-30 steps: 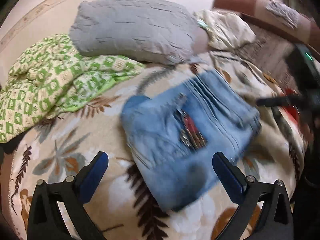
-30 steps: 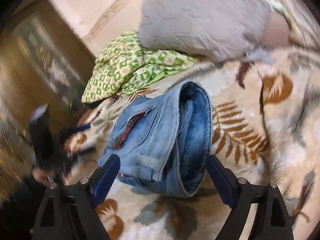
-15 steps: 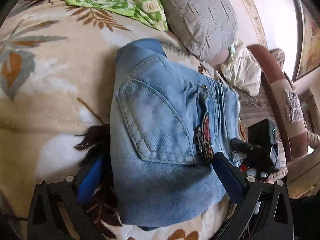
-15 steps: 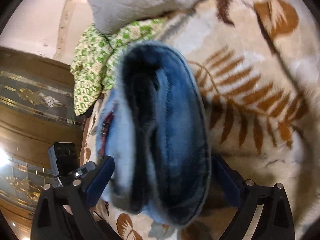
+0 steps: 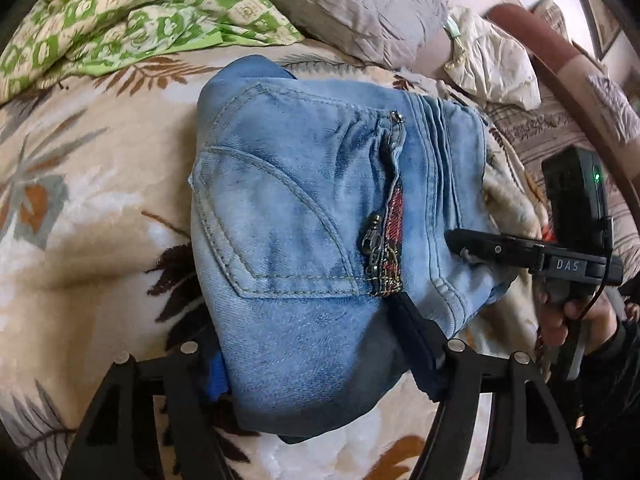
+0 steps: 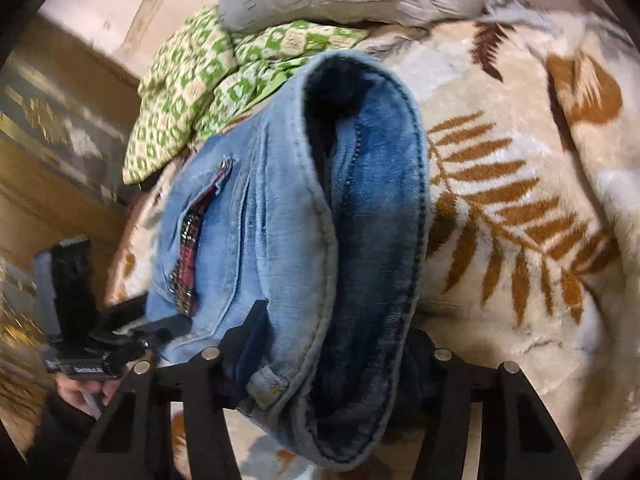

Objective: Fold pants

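Light-blue denim pants (image 5: 304, 248), already folded into a compact thick bundle, lying on the beige leaf-patterned plush blanket (image 5: 80, 208) of the bed, near the green-and-cream checked cloth (image 5: 120, 12) and grey pillow (image 5: 340, 4). Folding judged essentially complete; only lifting or final placement apparently left. Left gripper (image 5: 320, 364) low at the near end, fingers closed on the bundle. Right gripper (image 6: 332, 356) at the side showing the stacked layers, fingers likewise clamped across the thickness.
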